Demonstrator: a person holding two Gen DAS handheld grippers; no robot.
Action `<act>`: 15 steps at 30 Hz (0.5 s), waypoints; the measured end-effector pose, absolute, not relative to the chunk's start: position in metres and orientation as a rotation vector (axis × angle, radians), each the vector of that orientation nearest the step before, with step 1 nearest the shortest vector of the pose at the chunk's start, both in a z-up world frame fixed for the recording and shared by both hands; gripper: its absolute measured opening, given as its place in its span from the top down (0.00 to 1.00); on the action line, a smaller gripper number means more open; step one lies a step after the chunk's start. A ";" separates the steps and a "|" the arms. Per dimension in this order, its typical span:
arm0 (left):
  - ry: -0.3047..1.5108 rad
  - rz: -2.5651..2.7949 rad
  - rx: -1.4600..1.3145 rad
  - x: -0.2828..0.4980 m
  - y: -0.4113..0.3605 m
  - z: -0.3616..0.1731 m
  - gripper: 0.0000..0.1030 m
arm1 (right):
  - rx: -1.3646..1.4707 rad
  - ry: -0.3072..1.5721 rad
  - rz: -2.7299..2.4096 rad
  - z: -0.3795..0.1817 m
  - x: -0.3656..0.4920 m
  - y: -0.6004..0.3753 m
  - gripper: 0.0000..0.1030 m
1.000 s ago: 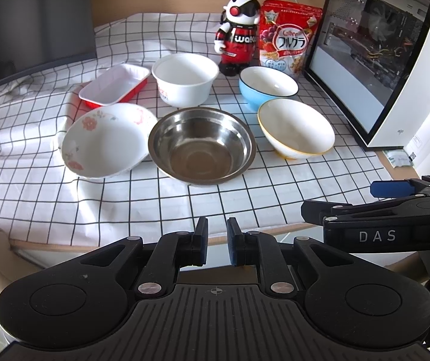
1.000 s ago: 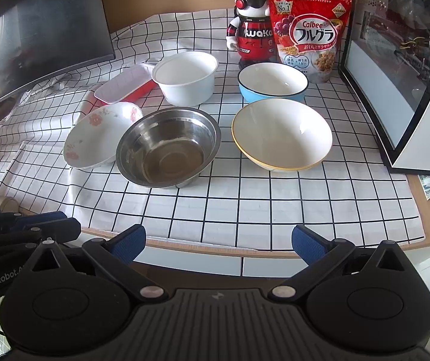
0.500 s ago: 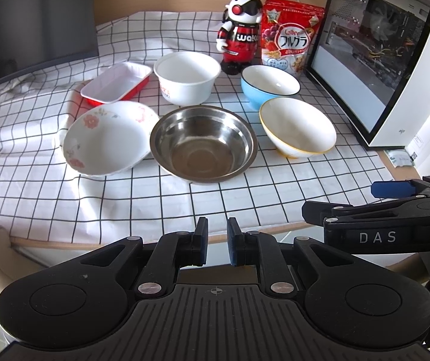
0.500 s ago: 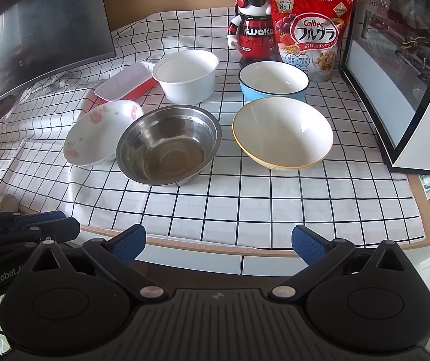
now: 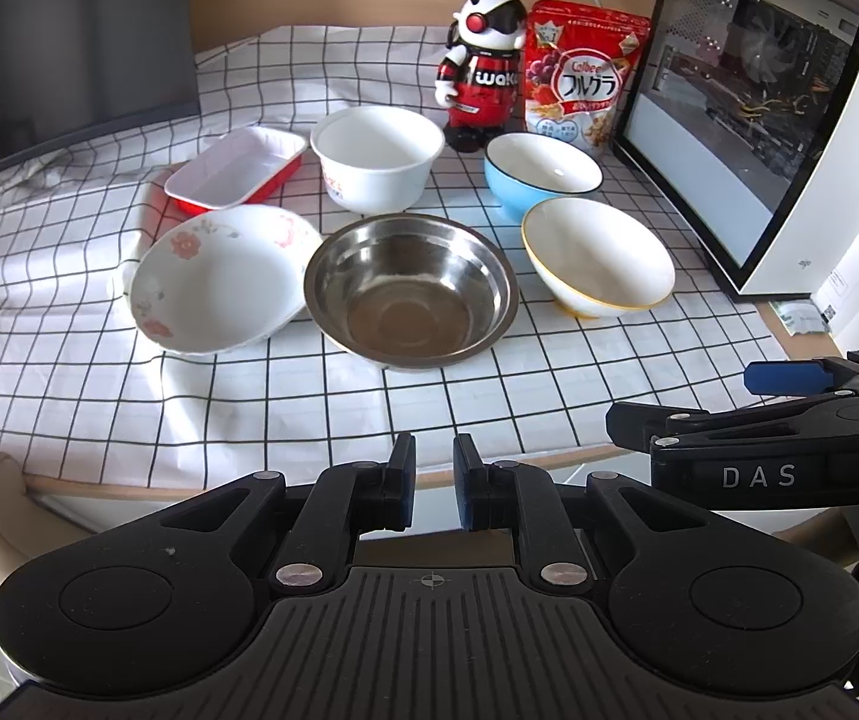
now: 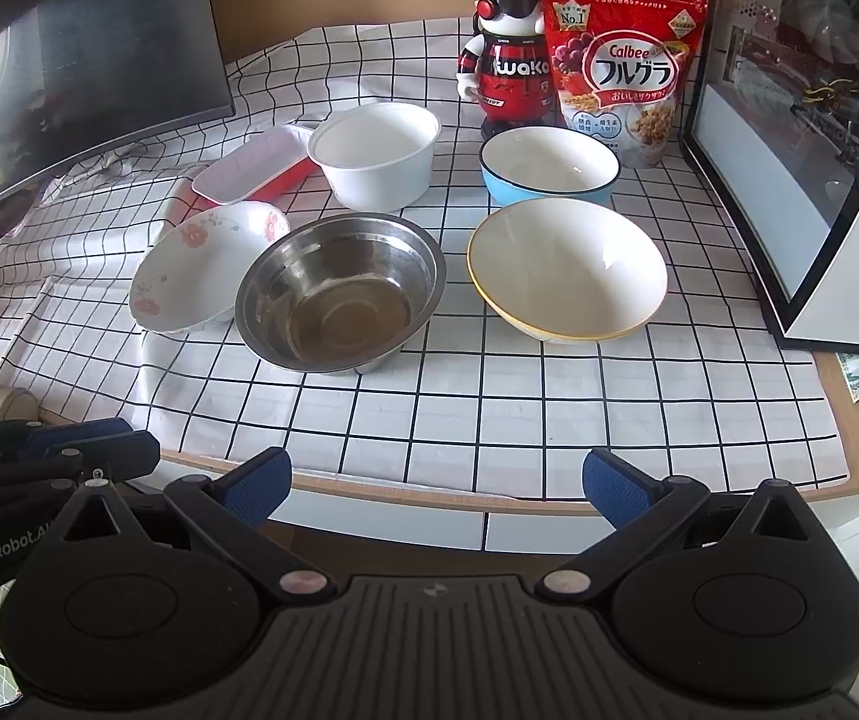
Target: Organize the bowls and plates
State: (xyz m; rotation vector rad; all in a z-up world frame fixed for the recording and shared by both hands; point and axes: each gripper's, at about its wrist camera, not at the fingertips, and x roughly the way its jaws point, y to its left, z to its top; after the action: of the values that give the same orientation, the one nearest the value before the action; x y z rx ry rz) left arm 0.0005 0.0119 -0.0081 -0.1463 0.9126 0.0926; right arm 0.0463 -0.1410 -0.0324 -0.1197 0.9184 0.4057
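Checked tablecloth [image 6: 549, 408] on desk | left hand-held gripper [image 5: 433, 459] nearly closed | right [image 6: 436, 477] open

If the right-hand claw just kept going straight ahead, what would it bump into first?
Probably the steel bowl, or the yellow-rimmed bowl beside it. The right gripper, open, hangs off the table edge aimed between them; depth is hard to judge.

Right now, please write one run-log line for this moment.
phase: start | left gripper: nearly shut, empty | right gripper: open, empty | steel bowl, yellow-rimmed bowl: untouched on checked cloth
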 end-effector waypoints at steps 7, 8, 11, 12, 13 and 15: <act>0.914 0.094 -0.150 0.000 0.014 -0.007 0.84 | -0.122 0.921 0.407 -0.032 0.046 -0.140 0.00; 0.914 0.094 -0.150 0.001 0.015 -0.006 0.84 | -0.123 0.921 0.407 -0.031 0.046 -0.140 0.00; 0.914 0.095 -0.152 0.000 0.017 -0.006 0.84 | -0.127 0.922 0.409 -0.030 0.046 -0.137 0.00; 0.914 0.096 -0.153 0.000 0.017 -0.006 0.84 | -0.127 0.922 0.410 -0.030 0.046 -0.136 0.00; 0.914 0.097 -0.153 0.000 0.017 -0.005 0.84 | -0.128 0.922 0.411 -0.029 0.046 -0.136 0.00; 0.914 0.101 -0.155 0.000 0.016 -0.006 0.84 | -0.129 0.922 0.413 -0.030 0.047 -0.136 0.00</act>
State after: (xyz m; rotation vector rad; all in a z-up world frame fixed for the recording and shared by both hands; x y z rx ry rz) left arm 0.0002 0.0164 -0.0055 -0.1550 0.9137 0.1007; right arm 0.0471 -0.1361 -0.0297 -0.1293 0.9223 0.4131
